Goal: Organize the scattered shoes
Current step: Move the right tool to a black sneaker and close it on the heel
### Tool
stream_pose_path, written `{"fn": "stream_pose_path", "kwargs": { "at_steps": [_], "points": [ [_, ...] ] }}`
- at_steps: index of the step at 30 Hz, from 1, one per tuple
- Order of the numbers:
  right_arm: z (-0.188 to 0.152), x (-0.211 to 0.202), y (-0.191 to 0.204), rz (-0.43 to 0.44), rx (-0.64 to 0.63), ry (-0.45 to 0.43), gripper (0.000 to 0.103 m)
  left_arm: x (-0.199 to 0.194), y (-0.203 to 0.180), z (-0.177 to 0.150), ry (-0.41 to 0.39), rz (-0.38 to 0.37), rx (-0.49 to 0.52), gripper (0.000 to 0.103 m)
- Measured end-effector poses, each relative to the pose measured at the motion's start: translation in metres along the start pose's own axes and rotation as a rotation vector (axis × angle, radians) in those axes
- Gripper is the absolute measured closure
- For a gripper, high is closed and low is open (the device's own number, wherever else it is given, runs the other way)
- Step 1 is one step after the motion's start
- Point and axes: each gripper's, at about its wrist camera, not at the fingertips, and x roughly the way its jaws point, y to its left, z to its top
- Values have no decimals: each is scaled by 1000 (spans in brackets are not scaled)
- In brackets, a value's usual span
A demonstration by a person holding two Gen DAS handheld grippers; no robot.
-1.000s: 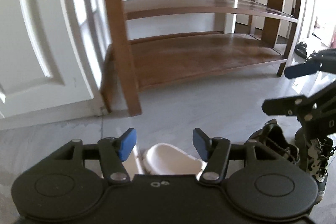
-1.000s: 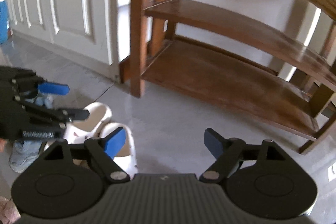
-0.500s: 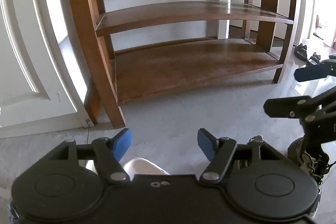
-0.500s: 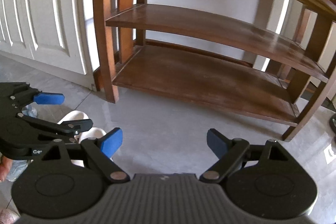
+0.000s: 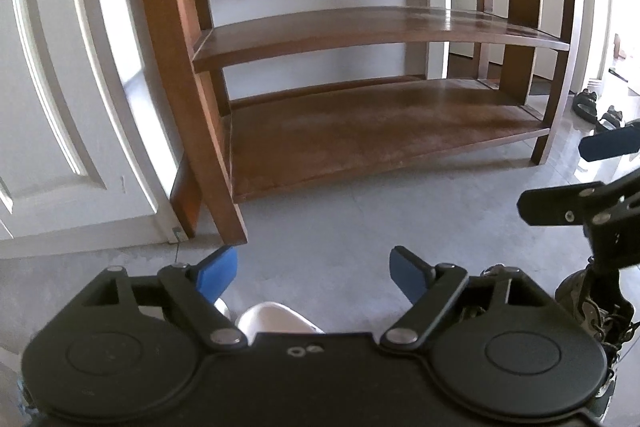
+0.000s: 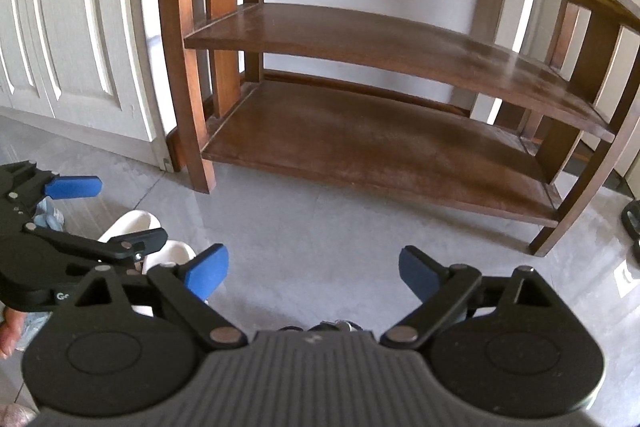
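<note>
While both jaws are opening empty, left gripper (image 5: 312,273) above white clog (image 5: 276,317), right gripper (image 6: 314,273) over bare floor (image 6: 320,227).

Shelf unit (image 5: 360,131) stands on the floor (image 5: 360,219) against the wall, with a door (image 5: 60,107) to its left. Before it, near the camera: a clog (image 5: 276,319) at left, a laced shoe (image 5: 592,303) at right. Sandals (image 5: 596,109) lie beyond the unit's right end.

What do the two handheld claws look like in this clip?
Both match: the left claw and right claw have matte black linkage arms on round black discs, silver pivot pins and blue fingertip pads. The right body is ribbed grey.
</note>
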Motion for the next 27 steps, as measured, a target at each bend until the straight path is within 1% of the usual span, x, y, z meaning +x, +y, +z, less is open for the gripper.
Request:
{"fn": "stream_pose_path", "kwargs": {
  "at_steps": [4, 6, 8, 10, 12, 13, 15, 16, 19, 22, 27],
  "points": [
    [3, 2, -15, -24, 75, 15, 9, 4, 7, -6, 27, -21, -34, 16],
    [8, -3, -24, -36, 129, -4, 9, 7, 7, -8, 42, -28, -31, 16],
    [13, -13, -35, -43, 180, -57, 9, 10, 5, -9, 58, -35, -15, 16],
    [17, -25, -46, -52, 228, -113, 9, 8, 1, -10, 50, -41, 10, 15],
    [18, -41, -60, -97, 273, -185, 8, 4, -9, -8, 31, -53, 67, 15],
    [17, -46, -65, -121, 283, -206, 4, 3, -14, -7, 25, -60, 91, 15],
    [10, -53, -76, -173, 298, -228, 2, 1, -24, -7, 18, -82, 132, 14],
    [7, -55, -79, -189, 302, -230, 1, 0, -28, -8, 15, -96, 150, 14],
    [-8, -55, -92, -211, 312, -181, 1, 0, -39, -12, 18, -117, 187, 13],
    [-26, -54, -105, -240, 318, -133, 1, 2, -44, -18, 37, -135, 189, 13],
    [-64, -55, -130, -284, 385, -82, 1, 5, -45, -26, 80, -157, 182, 13]
  ]
}}
